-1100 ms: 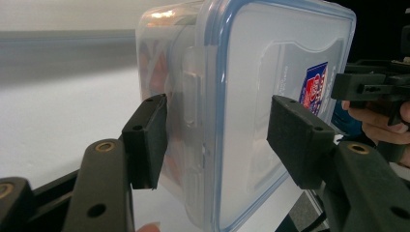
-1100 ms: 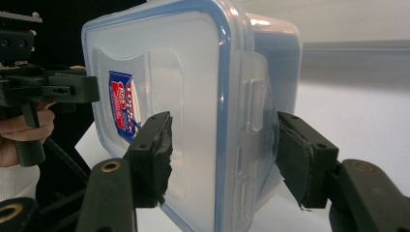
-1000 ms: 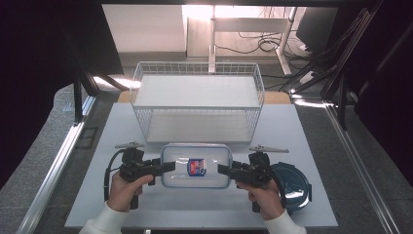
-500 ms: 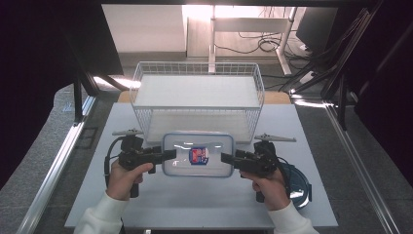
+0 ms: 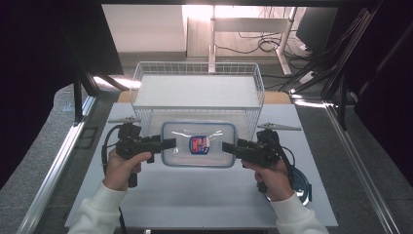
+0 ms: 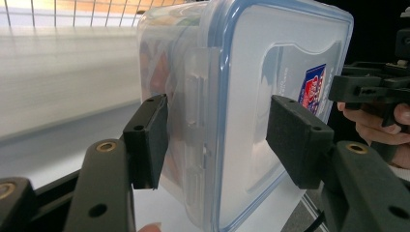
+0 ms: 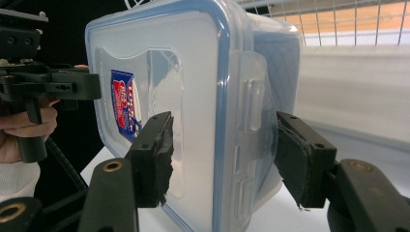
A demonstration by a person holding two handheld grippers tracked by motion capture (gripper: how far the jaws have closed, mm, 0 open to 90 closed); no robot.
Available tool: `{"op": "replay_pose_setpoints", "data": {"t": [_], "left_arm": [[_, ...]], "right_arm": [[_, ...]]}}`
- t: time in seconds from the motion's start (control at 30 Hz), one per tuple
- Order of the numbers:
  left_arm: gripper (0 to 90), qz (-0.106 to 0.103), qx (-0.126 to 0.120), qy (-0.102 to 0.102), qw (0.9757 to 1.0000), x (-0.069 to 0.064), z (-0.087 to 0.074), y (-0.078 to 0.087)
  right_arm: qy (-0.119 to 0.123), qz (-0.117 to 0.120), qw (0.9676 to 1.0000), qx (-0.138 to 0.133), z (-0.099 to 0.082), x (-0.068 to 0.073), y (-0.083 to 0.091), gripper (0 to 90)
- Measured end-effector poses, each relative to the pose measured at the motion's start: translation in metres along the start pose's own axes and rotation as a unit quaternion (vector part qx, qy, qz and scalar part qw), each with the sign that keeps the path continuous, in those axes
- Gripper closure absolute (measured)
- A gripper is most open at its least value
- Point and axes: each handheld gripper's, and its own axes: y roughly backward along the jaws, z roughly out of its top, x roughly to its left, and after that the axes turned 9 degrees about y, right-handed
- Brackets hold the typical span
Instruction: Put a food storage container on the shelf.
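Lidded container (image 5: 198,144) hides part of the basket (image 5: 146,80) front wall

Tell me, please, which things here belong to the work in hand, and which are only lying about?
In use:
- clear lidded container, gripped at both ends
- left gripper
- right gripper
- white wire basket, directly behind the container, probably where it goes

Lying about:
- dark blue round thing near the right hand, partly hidden
- white table itself

Container (image 6: 270,96) label text unreadable
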Motion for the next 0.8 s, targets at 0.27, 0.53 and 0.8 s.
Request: {"op": "replay_pose_setpoints", "data": {"t": [0.27, 0.53, 0.8], "left_arm": [[42.7, -0.006, -0.005, -0.004, 1.0000, 0.000, 0.017, 0.005], [42.8, -0.004, -0.013, -0.011, 0.9999, -0.005, 0.034, 0.009], [42.8, -0.002, -0.023, -0.019, 0.9995, -0.011, 0.052, 0.016]], "right_arm": [[0.012, 0.002, 0.9999, -0.003, 0.019, -0.001, -0.001, 41.8], [0.020, 0.005, 0.9998, -0.009, 0.039, -0.004, -0.002, 41.8], [0.025, 0.006, 0.9995, -0.015, 0.058, -0.002, -0.001, 41.8]]}}
